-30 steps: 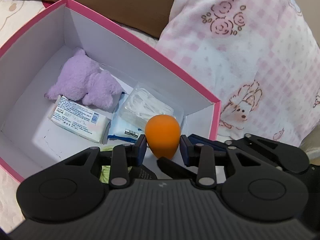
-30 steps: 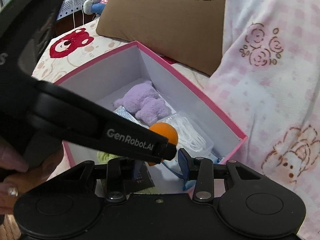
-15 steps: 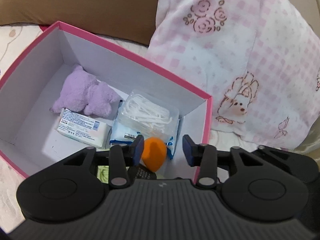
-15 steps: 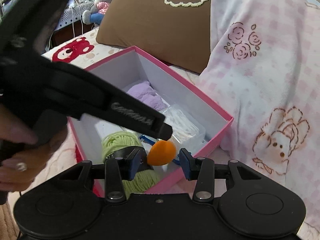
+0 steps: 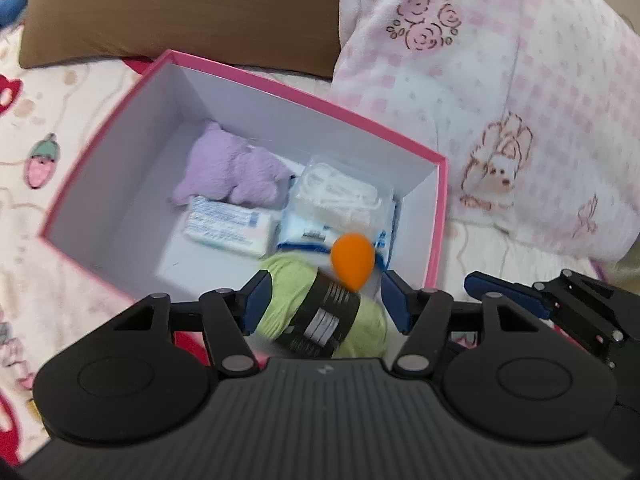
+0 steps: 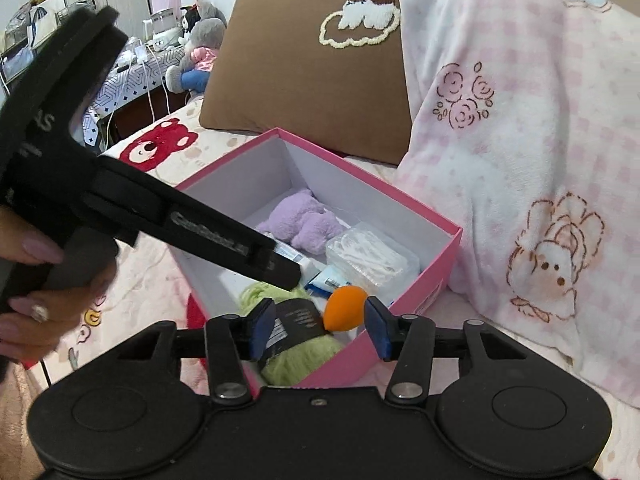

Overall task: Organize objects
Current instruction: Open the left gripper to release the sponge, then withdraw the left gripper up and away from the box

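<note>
A pink box (image 5: 304, 98) with white walls stands on the bed. An orange egg-shaped sponge (image 5: 353, 258) lies free in its near right corner, against a green yarn skein (image 5: 288, 292) with a black label. My left gripper (image 5: 325, 300) hovers over that corner, its jaws opening, the pads off the sponge. From the right wrist the sponge (image 6: 344, 308) shows between the fingers of my right gripper (image 6: 319, 326), whose jaws are also opening and touch nothing. A blue fingertip (image 5: 492, 286) of that gripper sits outside the box's right wall.
The box also holds a purple plush (image 5: 236, 172), a white packet (image 5: 228, 226) and a clear tub of cotton swabs (image 5: 340, 196). A brown pillow (image 5: 180, 12) lies behind it, a pink checked blanket (image 5: 500, 120) to its right. A hand (image 6: 36, 292) grips the left tool.
The left gripper let go of the orange sponge, which now rests in the box by the yarn. Both grippers drew up and back, and their jaws widened.
</note>
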`<state>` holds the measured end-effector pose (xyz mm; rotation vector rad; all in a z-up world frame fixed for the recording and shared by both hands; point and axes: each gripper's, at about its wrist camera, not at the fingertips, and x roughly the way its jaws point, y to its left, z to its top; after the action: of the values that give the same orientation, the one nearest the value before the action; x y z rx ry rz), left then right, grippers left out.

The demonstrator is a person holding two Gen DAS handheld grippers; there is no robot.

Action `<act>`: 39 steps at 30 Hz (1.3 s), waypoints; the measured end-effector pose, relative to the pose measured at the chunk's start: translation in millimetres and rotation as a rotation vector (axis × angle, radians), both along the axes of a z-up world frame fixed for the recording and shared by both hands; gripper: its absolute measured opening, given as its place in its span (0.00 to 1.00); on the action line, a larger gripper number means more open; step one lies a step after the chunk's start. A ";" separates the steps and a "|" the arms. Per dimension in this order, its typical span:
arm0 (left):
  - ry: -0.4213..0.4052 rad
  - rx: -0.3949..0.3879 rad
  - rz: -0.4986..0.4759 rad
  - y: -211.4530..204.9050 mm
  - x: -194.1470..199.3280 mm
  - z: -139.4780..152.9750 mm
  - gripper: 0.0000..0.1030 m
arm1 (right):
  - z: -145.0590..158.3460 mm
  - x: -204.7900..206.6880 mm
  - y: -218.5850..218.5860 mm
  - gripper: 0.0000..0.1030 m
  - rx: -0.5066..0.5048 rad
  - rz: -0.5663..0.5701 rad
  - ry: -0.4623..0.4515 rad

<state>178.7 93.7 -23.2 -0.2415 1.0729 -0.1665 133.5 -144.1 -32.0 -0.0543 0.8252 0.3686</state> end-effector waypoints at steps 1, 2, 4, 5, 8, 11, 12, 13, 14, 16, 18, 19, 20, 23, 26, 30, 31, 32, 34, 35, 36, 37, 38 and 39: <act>-0.009 0.007 -0.020 -1.6 -5.0 7.1 0.59 | 1.9 -4.1 1.9 0.54 -0.009 0.004 0.002; -0.025 0.005 -0.043 -2.6 -10.8 15.8 0.59 | 3.7 -8.0 3.1 0.54 -0.014 0.004 0.002; -0.049 -0.009 -0.065 -2.6 -21.5 30.3 0.60 | 8.7 -16.7 4.9 0.54 -0.006 -0.007 -0.011; -0.055 -0.012 -0.073 -3.1 -26.0 36.2 0.60 | 11.4 -20.8 5.2 0.54 0.007 -0.010 -0.018; -0.080 0.004 -0.092 -5.9 -38.9 50.5 0.61 | 22.2 -35.2 8.5 0.54 0.023 -0.018 -0.052; -0.101 0.031 -0.104 -6.4 -49.2 60.3 0.66 | 35.7 -52.0 13.0 0.60 0.024 -0.037 -0.096; -0.105 0.032 -0.113 -6.5 -52.3 62.1 0.67 | 40.2 -58.0 13.9 0.63 0.031 -0.036 -0.105; -0.106 0.030 -0.123 -6.3 -55.6 63.7 0.68 | 43.6 -63.5 14.6 0.65 0.033 -0.035 -0.111; -0.106 0.021 -0.137 -6.2 -59.0 65.1 0.70 | 45.7 -68.5 15.1 0.67 0.033 -0.037 -0.116; -0.101 0.001 -0.173 -6.7 -65.4 67.0 0.75 | 47.9 -78.3 15.7 0.70 0.027 -0.046 -0.117; -0.104 -0.013 -0.187 -7.9 -73.2 69.3 0.77 | 48.4 -85.0 15.7 0.71 0.014 -0.056 -0.112; -0.107 -0.011 -0.190 -9.5 -77.2 70.2 0.81 | 48.8 -88.5 15.3 0.71 0.002 -0.065 -0.107; -0.109 -0.004 -0.193 -11.1 -81.3 70.8 0.81 | 49.8 -91.5 14.5 0.72 -0.006 -0.085 -0.099; -0.127 0.008 -0.222 -16.1 -91.8 73.0 0.82 | 52.6 -97.0 6.5 0.72 0.034 -0.153 -0.051; -0.147 0.002 -0.223 -16.6 -101.9 74.1 0.86 | 57.2 -108.1 1.7 0.73 0.053 -0.203 -0.066; -0.141 0.005 -0.225 -16.9 -105.0 66.2 0.89 | 55.9 -122.9 -5.6 0.74 0.070 -0.260 -0.066; -0.126 -0.001 -0.204 -15.4 -105.3 62.4 0.89 | 55.4 -126.1 -8.2 0.74 0.079 -0.284 -0.060; -0.124 -0.010 -0.193 -13.5 -106.0 59.9 0.89 | 55.2 -129.2 -11.0 0.74 0.089 -0.312 -0.054; -0.137 -0.017 -0.169 -10.8 -112.0 56.4 0.89 | 54.2 -135.6 -15.0 0.74 0.095 -0.370 -0.052; -0.149 -0.011 -0.171 -10.8 -116.2 55.2 0.89 | 53.5 -139.1 -16.7 0.74 0.100 -0.399 -0.050; -0.155 -0.002 -0.176 -11.3 -119.9 53.8 0.89 | 52.4 -142.2 -17.7 0.74 0.102 -0.415 -0.044; -0.155 0.010 -0.177 -12.2 -123.3 52.4 0.89 | 51.6 -144.8 -17.6 0.74 0.095 -0.437 -0.038; -0.156 0.016 -0.176 -12.6 -126.7 51.4 0.89 | 50.6 -147.2 -17.8 0.74 0.082 -0.450 -0.037; -0.157 0.017 -0.176 -12.6 -128.9 51.1 0.89 | 49.5 -148.4 -16.7 0.74 0.068 -0.460 -0.034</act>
<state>49.8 81.1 27.8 -0.1160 0.9385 -0.3287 -14.9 -160.9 17.5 0.1902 0.7655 -0.0390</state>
